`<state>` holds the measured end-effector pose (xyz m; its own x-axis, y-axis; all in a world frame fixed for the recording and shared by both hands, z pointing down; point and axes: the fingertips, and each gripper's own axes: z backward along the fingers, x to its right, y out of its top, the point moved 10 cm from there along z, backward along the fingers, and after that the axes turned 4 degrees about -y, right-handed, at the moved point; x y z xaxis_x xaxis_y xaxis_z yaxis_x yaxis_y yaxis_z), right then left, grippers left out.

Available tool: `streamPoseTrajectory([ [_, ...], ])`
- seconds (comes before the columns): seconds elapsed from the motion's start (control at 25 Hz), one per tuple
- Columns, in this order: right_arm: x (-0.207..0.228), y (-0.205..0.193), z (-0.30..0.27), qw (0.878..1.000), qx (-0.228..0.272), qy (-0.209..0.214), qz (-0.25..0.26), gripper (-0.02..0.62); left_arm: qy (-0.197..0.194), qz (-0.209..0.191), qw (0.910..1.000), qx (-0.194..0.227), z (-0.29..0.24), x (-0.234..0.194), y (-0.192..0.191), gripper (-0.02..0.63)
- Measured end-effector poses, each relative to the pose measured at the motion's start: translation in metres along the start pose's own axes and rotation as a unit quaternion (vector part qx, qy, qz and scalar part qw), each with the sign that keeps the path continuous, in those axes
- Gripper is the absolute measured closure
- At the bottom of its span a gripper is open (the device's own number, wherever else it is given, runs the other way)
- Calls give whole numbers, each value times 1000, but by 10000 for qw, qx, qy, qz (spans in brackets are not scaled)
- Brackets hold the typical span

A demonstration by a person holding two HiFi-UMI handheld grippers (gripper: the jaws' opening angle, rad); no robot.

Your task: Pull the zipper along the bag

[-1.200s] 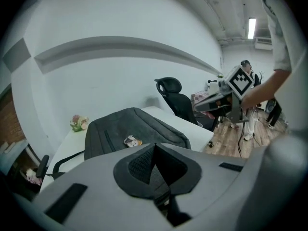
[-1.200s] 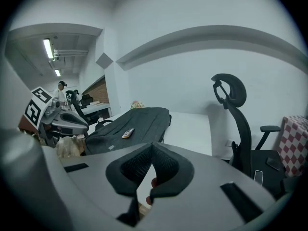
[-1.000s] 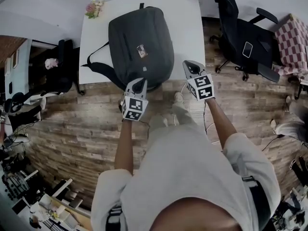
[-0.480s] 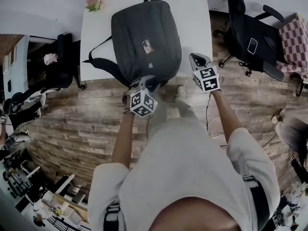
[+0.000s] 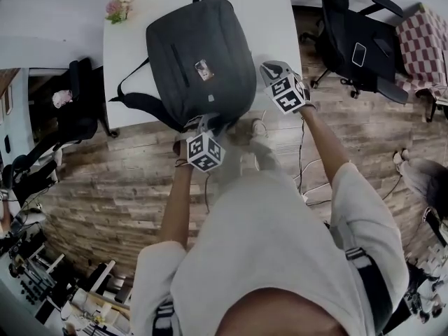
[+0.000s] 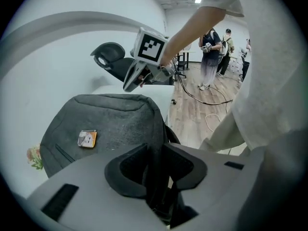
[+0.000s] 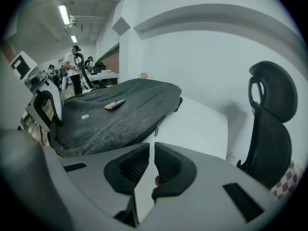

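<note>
A dark grey backpack (image 5: 199, 61) lies flat on the white table (image 5: 273, 19), with a small orange tag (image 5: 204, 67) on its top face. My left gripper (image 5: 203, 124) is at the bag's near edge. In the left gripper view its jaws (image 6: 155, 148) have just been opening and stand apart, with the bag's dark edge (image 6: 156, 129) between them. My right gripper (image 5: 269, 67) hovers beside the bag's right side. Its jaws (image 7: 151, 146) have just been opening and show a narrow gap with nothing in it. A metal zipper pull (image 7: 157, 127) hangs on the bag's side seam.
Black office chairs stand right (image 5: 357, 40) and left (image 5: 77, 110) of the table. A small bunch of flowers (image 5: 117, 5) sits at the table's far left corner. Cables (image 5: 308, 180) trail over the wooden floor. Several people stand far off in both gripper views.
The left gripper has rolled and dropped against the bag's near edge. The right gripper has moved from over the floor to over the table beside the bag.
</note>
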<state>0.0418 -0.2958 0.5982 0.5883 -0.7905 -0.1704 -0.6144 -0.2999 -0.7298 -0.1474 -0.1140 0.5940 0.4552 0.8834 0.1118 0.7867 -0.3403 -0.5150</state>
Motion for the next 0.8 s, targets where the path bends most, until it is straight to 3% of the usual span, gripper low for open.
streamPoseTrajectory([
  [0.12, -1, 2, -20, 9989, -184, 202, 381, 485, 6, -60, 10000, 62, 0, 2, -3, 499],
  [0.28, 5, 4, -41, 9973, -264, 171, 670, 451, -48, -53, 9999, 78, 2, 2, -2, 500],
  [0.4, 12, 8, -52, 9953, -192, 197, 933, 377, -21, -117, 9999, 121, 0, 3, 0, 500],
  [0.6, 12, 18, -71, 9876, -189, 491, 1478, 371, -36, -129, 9998, 116, 0, 2, -1, 504],
  [0.8, 12, 28, -85, 9837, -237, 658, 1657, 387, -27, -76, 9999, 113, 0, 0, -1, 505],
])
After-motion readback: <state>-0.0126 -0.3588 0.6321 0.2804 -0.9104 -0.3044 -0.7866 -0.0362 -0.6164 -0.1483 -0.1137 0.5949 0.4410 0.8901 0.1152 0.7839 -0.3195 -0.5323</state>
